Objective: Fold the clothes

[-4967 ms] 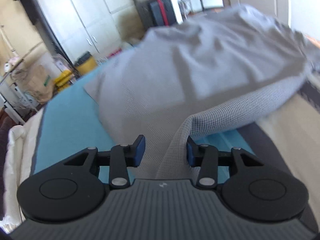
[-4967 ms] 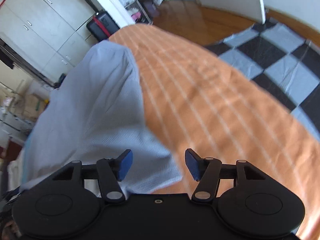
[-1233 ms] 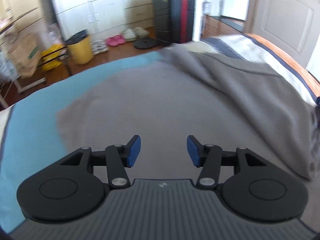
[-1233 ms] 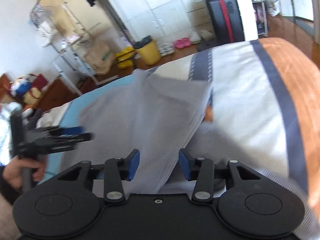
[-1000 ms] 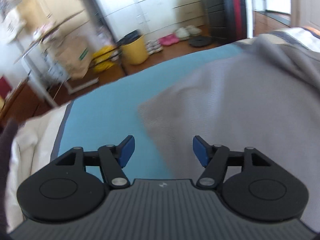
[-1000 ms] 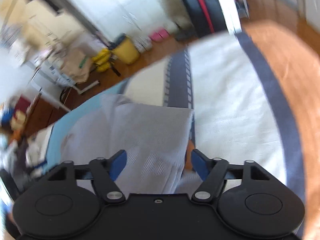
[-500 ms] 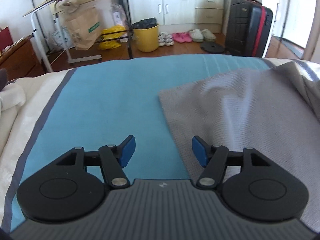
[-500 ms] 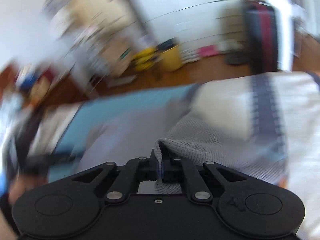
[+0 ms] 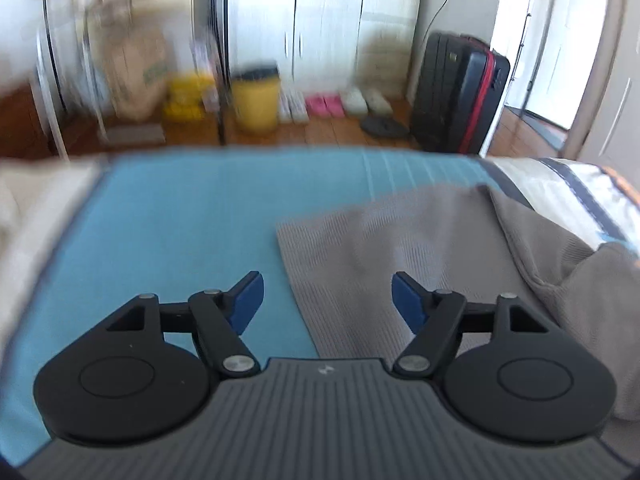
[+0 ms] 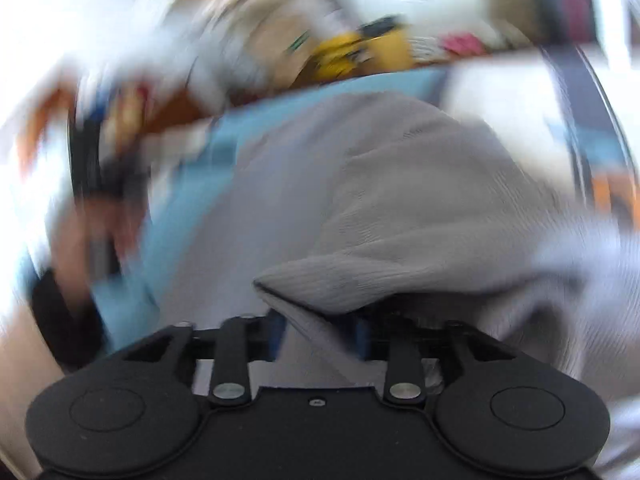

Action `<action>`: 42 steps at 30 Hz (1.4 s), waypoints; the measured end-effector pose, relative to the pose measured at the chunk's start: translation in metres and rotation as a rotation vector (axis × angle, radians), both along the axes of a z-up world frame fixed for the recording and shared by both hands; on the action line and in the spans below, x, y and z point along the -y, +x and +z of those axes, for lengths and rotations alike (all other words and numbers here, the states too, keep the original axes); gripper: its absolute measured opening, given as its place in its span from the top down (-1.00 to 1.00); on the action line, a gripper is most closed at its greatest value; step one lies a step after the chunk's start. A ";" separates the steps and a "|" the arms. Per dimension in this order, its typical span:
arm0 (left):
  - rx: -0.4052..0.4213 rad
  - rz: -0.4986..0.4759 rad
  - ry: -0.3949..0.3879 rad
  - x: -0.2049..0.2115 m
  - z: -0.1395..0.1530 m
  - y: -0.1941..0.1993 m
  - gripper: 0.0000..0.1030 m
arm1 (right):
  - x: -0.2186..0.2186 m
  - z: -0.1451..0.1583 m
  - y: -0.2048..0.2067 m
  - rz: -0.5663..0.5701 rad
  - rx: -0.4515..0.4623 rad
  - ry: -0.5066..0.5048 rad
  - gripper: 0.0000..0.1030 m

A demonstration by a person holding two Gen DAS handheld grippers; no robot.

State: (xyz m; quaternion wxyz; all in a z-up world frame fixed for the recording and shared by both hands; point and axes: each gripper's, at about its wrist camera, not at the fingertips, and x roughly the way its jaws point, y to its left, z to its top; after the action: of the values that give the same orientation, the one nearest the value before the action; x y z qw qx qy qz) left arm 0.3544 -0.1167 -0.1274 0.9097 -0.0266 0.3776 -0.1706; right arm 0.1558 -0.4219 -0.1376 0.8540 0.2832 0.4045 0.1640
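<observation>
My left gripper (image 9: 327,300) hangs over the bed with its jaws spread wide and nothing between them. The blue pads (image 9: 247,300) sit well apart: the left one over the teal sheet (image 9: 180,232), the right one over the grey garment (image 9: 400,240). The garment's straight left edge runs up between the two fingers.

My right gripper (image 10: 318,334) has its jaws partly closed on a folded corner of the grey garment (image 10: 400,216). The cloth passes down between the blue pads and bulges up over them in a raised fold. The right wrist view is heavily blurred, so I cannot tell how firmly the pads press the fabric.

Beyond the left jaws, the garment lies spread on the teal sheet toward the right of the bed, ribbed in texture, with one thicker fold lifting along its right side. Just past that fold the bedding shows a pale band with dark stripes (image 9: 568,184) and a sliver of orange at the far right edge.

In the right wrist view, a hand (image 10: 100,216) appears to the left, blurred, gripping a dark handle.

Past the foot of the bed stands a wooden floor. On it, left to right: a brown paper bag (image 9: 138,76), a yellow bin (image 9: 256,100), pink slippers (image 9: 325,105) and pale ones beside them, and a black suitcase (image 9: 460,92) with a red stripe. White cupboard doors (image 9: 328,12) stand behind these. An open doorway is at the far right.
</observation>
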 end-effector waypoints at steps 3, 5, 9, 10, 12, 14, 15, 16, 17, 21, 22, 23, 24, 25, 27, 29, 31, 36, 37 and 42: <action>-0.081 0.007 -0.063 -0.009 -0.011 0.014 -0.37 | 0.018 -0.022 -0.011 -0.209 0.007 0.240 -0.01; -0.088 -0.005 -0.062 -0.008 -0.016 0.019 -0.37 | 0.018 -0.020 -0.009 -0.247 0.013 0.220 -0.02; -0.121 -0.051 -0.095 -0.005 -0.037 0.028 -0.67 | 0.006 0.009 -0.014 -0.330 0.091 -0.027 -0.02; -0.102 -0.055 -0.104 -0.004 -0.043 0.029 -0.88 | 0.009 0.014 -0.016 -0.362 0.127 -0.075 -0.02; -0.073 -0.067 -0.094 0.003 -0.049 0.030 -0.98 | 0.011 0.016 -0.020 -0.388 0.152 -0.128 -0.03; -0.049 -0.082 -0.060 0.014 -0.051 0.032 -1.00 | 0.022 0.014 -0.020 -0.415 0.154 -0.130 -0.03; -0.042 -0.090 -0.045 0.018 -0.051 0.035 -1.00 | 0.028 0.012 -0.015 -0.417 0.157 -0.124 -0.03; -0.034 -0.095 -0.032 0.021 -0.051 0.037 -1.00 | 0.033 0.009 -0.011 -0.417 0.161 -0.122 0.21; -0.029 -0.080 -0.038 0.020 -0.052 0.039 -1.00 | 0.035 0.005 -0.006 -0.409 0.166 -0.138 0.78; 0.022 0.037 -0.145 0.008 -0.059 0.036 -0.41 | 0.022 0.009 0.003 -0.332 0.210 -0.317 0.91; 0.039 0.015 -0.108 0.011 -0.057 0.035 0.28 | 0.018 0.013 0.001 -0.311 0.223 -0.364 0.91; 0.053 -0.013 -0.066 0.015 -0.054 0.033 0.92 | 0.016 0.017 0.001 -0.294 0.228 -0.388 0.92; 0.068 -0.022 -0.031 0.018 -0.051 0.032 0.92 | 0.016 0.023 0.002 -0.288 0.235 -0.413 0.92; 0.080 -0.011 -0.015 0.020 -0.045 0.030 0.91 | 0.014 0.030 0.006 -0.277 0.245 -0.455 0.92; 0.066 0.055 -0.074 0.009 -0.031 0.034 0.92 | 0.018 0.054 0.022 -0.200 0.275 -0.617 0.94; 0.078 0.105 -0.137 -0.008 -0.015 0.038 0.91 | 0.037 0.086 0.050 -0.140 0.302 -0.770 0.96; 0.113 0.107 -0.135 -0.011 -0.006 0.040 0.91 | 0.071 0.119 0.085 -0.159 0.299 -0.846 0.96; 0.101 0.123 -0.129 -0.007 -0.019 0.048 0.91 | 0.192 0.176 0.172 -0.474 0.223 -0.798 0.90; 0.075 0.125 -0.133 -0.006 -0.025 0.052 0.90 | 0.210 0.179 0.180 -0.547 0.192 -0.770 0.77; 0.014 0.130 -0.115 -0.012 -0.036 0.056 0.75 | 0.237 0.172 0.143 -0.771 0.207 -0.516 -0.32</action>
State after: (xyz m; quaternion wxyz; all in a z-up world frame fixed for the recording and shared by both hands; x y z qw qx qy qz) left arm 0.4100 -0.1050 -0.1632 0.9185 -0.1022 0.3583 -0.1327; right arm 0.2991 -0.6590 0.0339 0.9308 0.1737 0.2102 -0.2435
